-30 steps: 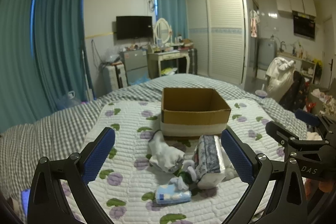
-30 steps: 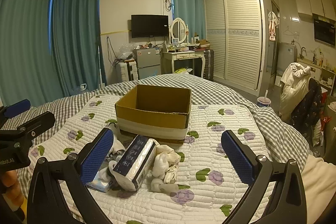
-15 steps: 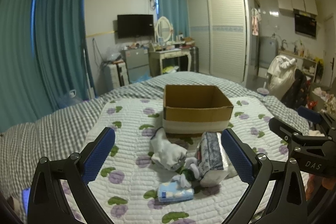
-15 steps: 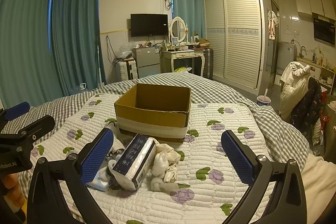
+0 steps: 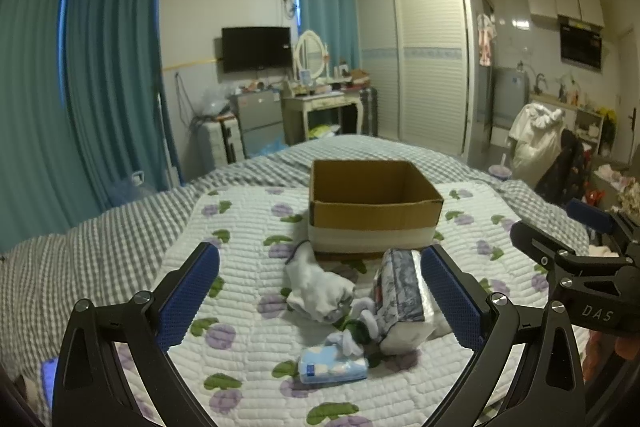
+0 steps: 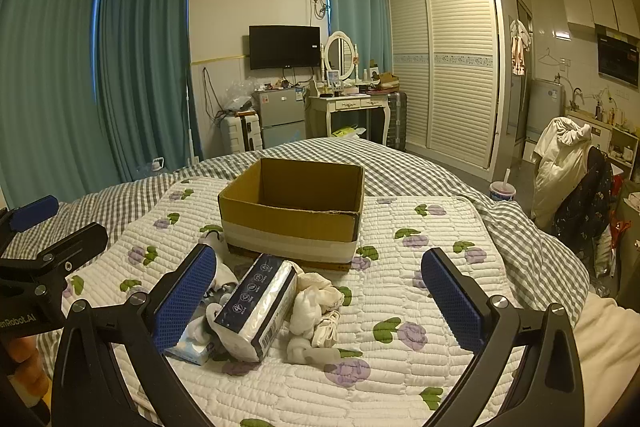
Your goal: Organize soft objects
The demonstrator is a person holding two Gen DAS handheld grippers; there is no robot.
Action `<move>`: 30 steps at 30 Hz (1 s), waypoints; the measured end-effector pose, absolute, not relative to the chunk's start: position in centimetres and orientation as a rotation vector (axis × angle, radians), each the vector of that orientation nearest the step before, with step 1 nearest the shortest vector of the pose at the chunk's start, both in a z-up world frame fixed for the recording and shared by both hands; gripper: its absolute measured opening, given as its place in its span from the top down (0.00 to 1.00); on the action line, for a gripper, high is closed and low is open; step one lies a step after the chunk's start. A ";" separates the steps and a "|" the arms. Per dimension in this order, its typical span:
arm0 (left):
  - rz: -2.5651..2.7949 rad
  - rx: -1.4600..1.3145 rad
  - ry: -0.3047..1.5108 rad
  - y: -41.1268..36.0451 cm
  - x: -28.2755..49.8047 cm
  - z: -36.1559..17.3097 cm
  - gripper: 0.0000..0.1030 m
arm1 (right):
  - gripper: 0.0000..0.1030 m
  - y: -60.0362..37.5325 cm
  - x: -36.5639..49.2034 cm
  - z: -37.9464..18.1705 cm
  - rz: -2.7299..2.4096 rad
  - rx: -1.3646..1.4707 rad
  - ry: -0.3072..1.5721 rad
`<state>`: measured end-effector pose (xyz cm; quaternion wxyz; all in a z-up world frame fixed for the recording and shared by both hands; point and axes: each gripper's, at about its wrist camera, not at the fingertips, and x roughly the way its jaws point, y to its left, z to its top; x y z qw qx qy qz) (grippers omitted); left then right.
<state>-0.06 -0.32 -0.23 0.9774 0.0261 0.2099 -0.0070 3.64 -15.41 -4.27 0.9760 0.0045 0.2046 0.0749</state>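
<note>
An open, empty cardboard box (image 5: 372,211) (image 6: 294,213) stands on the quilted bed. In front of it lie a large tissue pack (image 5: 402,303) (image 6: 256,311), a white sock (image 5: 316,285), a small blue tissue packet (image 5: 334,365) (image 6: 190,347) and a bundle of cream socks (image 6: 316,311). My left gripper (image 5: 320,299) is open and empty, hovering before the pile. My right gripper (image 6: 320,299) is open and empty, just right of the pile. Each gripper shows in the other's view, the right one (image 5: 568,267) and the left one (image 6: 44,259).
The floral quilt (image 6: 420,267) lies over a grey checked bedspread (image 5: 100,239). Beyond the bed stand teal curtains, a dressing table (image 6: 352,107), a small fridge and a slatted wardrobe (image 6: 452,67). A chair with clothes (image 6: 568,167) stands at the right.
Both grippers have shifted only slightly; the left view has drifted a little, with the box and pile sitting marginally further right. Both stay open and empty.
</note>
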 end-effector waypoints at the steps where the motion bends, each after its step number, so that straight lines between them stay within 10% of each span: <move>1: -0.014 0.051 0.423 -0.3 0.0 -0.2 0.00 | 0.00 -15.4 3.6 -4.3 0.151 0.009 0.412; 30: -0.020 0.042 0.402 0.0 -0.3 1.0 0.00 | 0.00 -15.3 3.2 -3.6 0.149 -0.006 0.403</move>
